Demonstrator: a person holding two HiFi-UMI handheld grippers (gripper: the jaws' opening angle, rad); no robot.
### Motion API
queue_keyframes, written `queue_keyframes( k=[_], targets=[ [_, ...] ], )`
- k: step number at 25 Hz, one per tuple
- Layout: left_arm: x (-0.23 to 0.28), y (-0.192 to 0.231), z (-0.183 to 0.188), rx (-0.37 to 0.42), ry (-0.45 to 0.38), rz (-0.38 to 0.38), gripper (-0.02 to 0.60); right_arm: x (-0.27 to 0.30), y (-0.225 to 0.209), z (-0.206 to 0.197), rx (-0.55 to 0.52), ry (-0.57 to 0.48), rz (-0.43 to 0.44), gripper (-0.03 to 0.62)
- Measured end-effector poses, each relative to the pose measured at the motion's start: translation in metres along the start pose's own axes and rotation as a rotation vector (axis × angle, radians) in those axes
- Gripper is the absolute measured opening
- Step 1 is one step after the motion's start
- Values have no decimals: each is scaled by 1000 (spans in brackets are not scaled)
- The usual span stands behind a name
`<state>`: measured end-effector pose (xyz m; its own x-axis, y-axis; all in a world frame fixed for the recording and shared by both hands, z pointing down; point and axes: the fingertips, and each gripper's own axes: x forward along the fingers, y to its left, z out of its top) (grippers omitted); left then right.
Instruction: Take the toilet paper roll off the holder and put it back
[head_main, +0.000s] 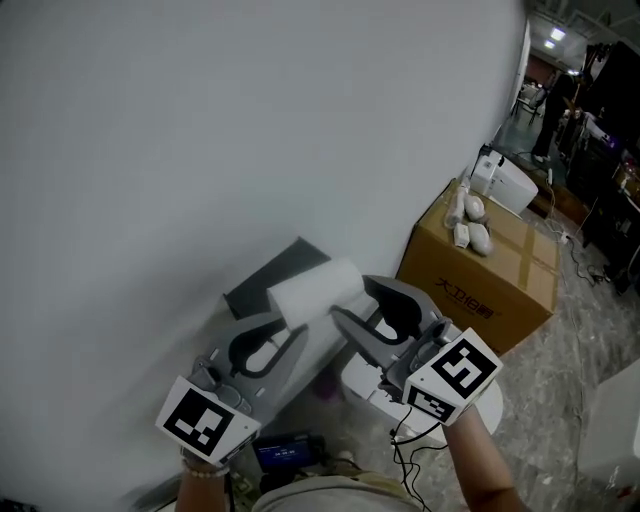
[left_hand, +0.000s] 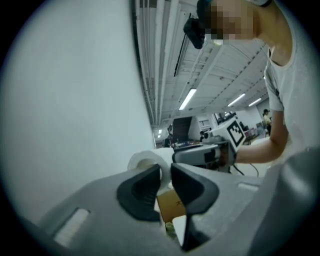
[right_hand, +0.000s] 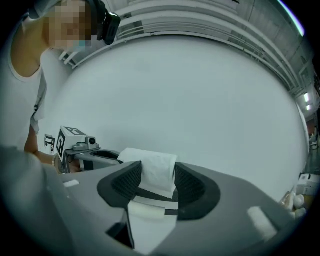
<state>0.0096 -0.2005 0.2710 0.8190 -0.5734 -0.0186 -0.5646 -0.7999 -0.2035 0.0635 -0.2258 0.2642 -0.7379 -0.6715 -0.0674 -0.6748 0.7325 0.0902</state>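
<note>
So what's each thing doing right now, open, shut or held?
Toilet roll, held between both grippers, close to the wall.
Left gripper, shut on the toilet roll's end.
Right gripper, shut across the toilet roll.
Cardboard box, closed, small things on top.

Fingers (left_hand: 140, 192) of the left gripper (left_hand: 165, 172) hide most of the toilet paper roll (left_hand: 160, 157).

A: Roll (right_hand: 159, 172)?
B: Soft white paper, faintly embossed.
A: Fingers (right_hand: 125, 184)?
B: Matt grey plastic, with dark ribbed pads on the inner faces.
A: And round about?
B: Wall (head_main: 200, 130): smooth, matt, pale. Box (head_main: 480, 280): plain brown cardboard, dull. Floor (head_main: 580, 330): speckled, stone-like, with a slight sheen.
</note>
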Motion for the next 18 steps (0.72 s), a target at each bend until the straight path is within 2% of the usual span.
queue_keyframes(
  k=[3, 9, 18],
  targets=[
    [-9, 14, 0, 14, -2, 49, 67, 17, 5, 0, -2, 3, 39, 213],
    [-29, 42, 0, -11, 30, 138, 69, 51, 18, 5, -5, 23, 78, 213],
    [-26, 54, -31, -53, 87, 197, 71, 69, 14, -24, -41, 104, 85, 213]
  ],
)
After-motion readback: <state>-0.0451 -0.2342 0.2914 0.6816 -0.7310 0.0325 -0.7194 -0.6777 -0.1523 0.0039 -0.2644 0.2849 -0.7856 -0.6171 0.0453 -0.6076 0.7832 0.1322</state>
